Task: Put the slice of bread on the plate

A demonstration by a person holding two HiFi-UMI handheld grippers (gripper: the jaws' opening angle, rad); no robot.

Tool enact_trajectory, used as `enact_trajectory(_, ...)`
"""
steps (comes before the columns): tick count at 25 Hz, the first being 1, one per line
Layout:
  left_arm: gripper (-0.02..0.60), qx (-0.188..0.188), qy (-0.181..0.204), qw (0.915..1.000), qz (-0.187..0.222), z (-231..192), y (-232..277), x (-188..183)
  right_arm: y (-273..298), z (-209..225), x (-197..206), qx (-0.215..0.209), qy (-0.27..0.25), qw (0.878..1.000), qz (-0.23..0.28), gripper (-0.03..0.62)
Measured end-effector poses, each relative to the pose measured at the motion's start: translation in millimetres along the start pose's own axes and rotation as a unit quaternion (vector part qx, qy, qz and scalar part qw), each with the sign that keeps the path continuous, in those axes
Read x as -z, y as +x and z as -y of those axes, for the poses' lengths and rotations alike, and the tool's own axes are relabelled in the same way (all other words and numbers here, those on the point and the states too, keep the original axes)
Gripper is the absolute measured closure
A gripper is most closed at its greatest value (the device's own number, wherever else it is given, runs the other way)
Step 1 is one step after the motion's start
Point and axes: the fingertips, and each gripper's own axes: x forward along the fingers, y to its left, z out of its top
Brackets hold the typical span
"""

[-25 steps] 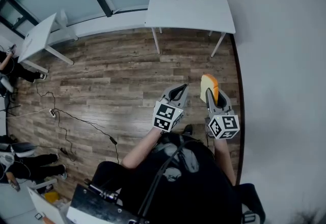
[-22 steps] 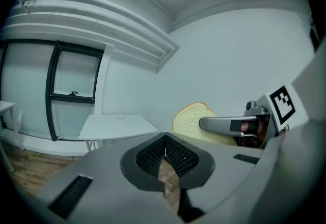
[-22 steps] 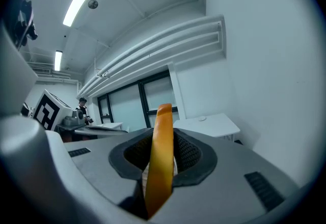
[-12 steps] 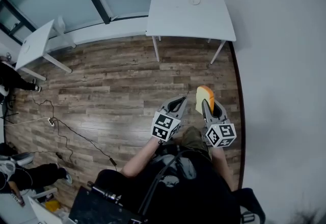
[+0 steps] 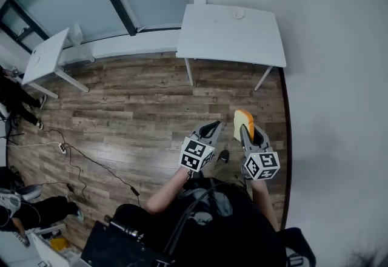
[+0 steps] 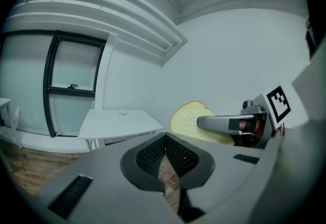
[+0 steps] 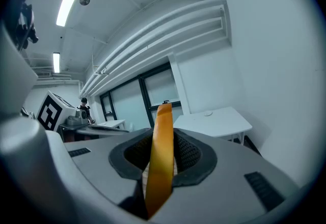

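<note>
1. Grip state, right gripper [image 5: 250,128]: the jaws are clamped on the slice of bread [image 5: 244,120], with the pads pressing its two flat faces. The crust edge stands upright and projects beyond the tips.
2. Reason, as judged: the edge-on hold keeps the slice rigid in carriage and leaves a free edge to set down first.
3. Left gripper [image 6: 165,142]: the jaws are together with nothing between them. It rides just beside the right gripper, apparently idle.
4. Bread location: in the air above the wooden floor [image 5: 133,108], well apart from the white table [image 5: 212,38].
5. Probable plate: a small round white dish [image 5: 237,13] by the table's far edge, too small to confirm. The bread is not yet on it, so the task appears to be at the carrying stage.
</note>
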Motion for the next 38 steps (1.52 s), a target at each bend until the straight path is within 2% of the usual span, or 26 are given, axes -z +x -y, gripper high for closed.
enact_trajectory(5,0.575,-0.002,0.005,0.9999,0.011,2,54,-29,20,41,-25,-0.022,-0.002,1.0,0.013,0.497)
enact_trajectory(10,0.575,-0.001,0.004,0.9996,0.029,0,92,-61,47,64,-50,-0.05,-0.013,0.999,0.009,0.497)
enact_trajectory(17,0.575,-0.009,-0.012,0.9998,0.013,-44,133,-74,102,90,-63,-0.054,0.002,0.999,-0.005,0.497)
enact_trajectory(28,0.575,0.032,0.018,0.999,0.026,-143,209,-133,212,125,-107,0.007,-0.002,1.0,0.016,0.497)
enact_trajectory(33,0.575,0.05,0.021,0.9984,0.014,-172,225,-137,237,131,-115,0.034,0.009,0.999,0.02,0.497)
enact_trajectory(38,0.575,0.056,0.007,0.9984,0.003,-195,252,-137,267,151,-106,0.043,0.022,0.999,-0.003,0.497)
